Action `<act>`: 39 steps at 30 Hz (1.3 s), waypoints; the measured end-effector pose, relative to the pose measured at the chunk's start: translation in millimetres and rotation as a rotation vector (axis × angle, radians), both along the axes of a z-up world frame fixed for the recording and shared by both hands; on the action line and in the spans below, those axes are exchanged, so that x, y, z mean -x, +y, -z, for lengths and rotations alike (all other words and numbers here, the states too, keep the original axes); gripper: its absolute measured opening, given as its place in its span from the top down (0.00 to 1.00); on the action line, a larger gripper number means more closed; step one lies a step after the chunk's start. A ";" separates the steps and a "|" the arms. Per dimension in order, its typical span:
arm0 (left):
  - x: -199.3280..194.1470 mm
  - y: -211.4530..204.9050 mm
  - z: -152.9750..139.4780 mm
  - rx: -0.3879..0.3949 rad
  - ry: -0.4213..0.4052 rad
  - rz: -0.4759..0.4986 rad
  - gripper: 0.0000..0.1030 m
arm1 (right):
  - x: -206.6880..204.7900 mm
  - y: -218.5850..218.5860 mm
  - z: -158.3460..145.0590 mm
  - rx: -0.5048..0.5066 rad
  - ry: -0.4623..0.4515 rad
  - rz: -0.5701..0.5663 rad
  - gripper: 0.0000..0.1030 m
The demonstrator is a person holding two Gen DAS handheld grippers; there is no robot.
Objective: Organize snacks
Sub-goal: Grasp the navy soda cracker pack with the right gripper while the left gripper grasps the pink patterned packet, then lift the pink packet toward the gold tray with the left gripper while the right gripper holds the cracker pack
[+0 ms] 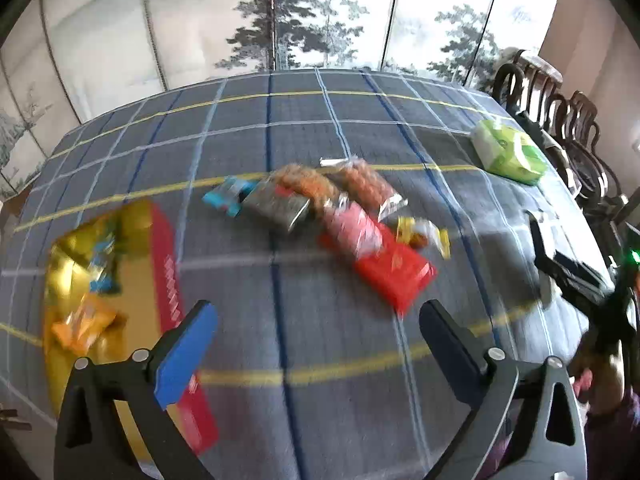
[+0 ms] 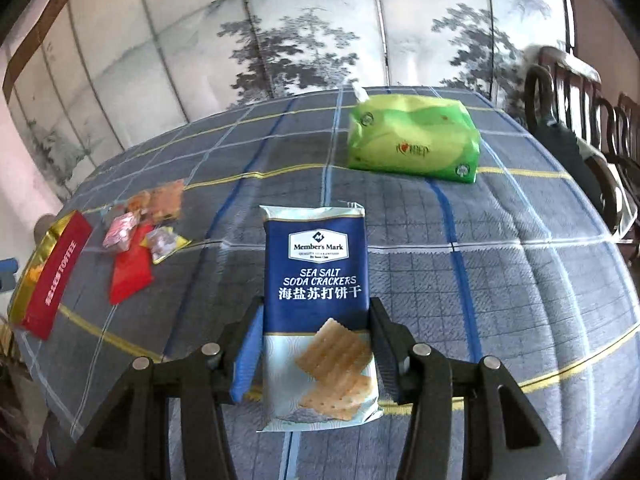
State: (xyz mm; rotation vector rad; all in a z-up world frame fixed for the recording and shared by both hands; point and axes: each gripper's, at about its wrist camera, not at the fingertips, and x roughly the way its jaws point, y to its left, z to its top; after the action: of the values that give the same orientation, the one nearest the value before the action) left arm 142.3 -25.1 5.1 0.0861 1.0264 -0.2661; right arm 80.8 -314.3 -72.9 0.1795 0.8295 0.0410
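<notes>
My right gripper (image 2: 316, 320) is shut on a blue and white pack of sea salt soda crackers (image 2: 316, 280) and holds it above the checked tablecloth (image 2: 500, 280). My left gripper (image 1: 320, 316) is open and empty above the cloth. Ahead of it lies a pile of small snacks: a red packet (image 1: 394, 274), a pink packet (image 1: 354, 226), clear bags of orange snacks (image 1: 368, 184), a grey packet (image 1: 276, 206), a blue packet (image 1: 226, 196) and a yellow sweet (image 1: 420, 232). A red and gold toffee box (image 1: 120, 280) holding snack packets sits to its left. The box (image 2: 56, 272) and pile (image 2: 140, 232) show at the right wrist view's left.
A green tissue pack (image 2: 412, 140) lies at the table's far right, also in the left wrist view (image 1: 508, 150). Dark wooden chairs (image 1: 560, 120) stand along the right edge. A painted folding screen (image 1: 300, 20) stands behind the table. The right gripper's body (image 1: 576, 276) shows at right.
</notes>
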 end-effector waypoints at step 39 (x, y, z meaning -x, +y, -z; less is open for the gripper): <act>-2.8 -8.0 40.4 0.038 0.173 -0.112 0.74 | -6.8 -11.8 4.4 -0.054 -0.043 0.023 0.51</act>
State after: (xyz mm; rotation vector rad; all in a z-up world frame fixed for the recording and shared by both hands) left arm 145.2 -33.1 -35.3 -0.0292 1.1930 -0.1930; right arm 87.5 -326.1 -77.3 0.2382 0.7836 0.0456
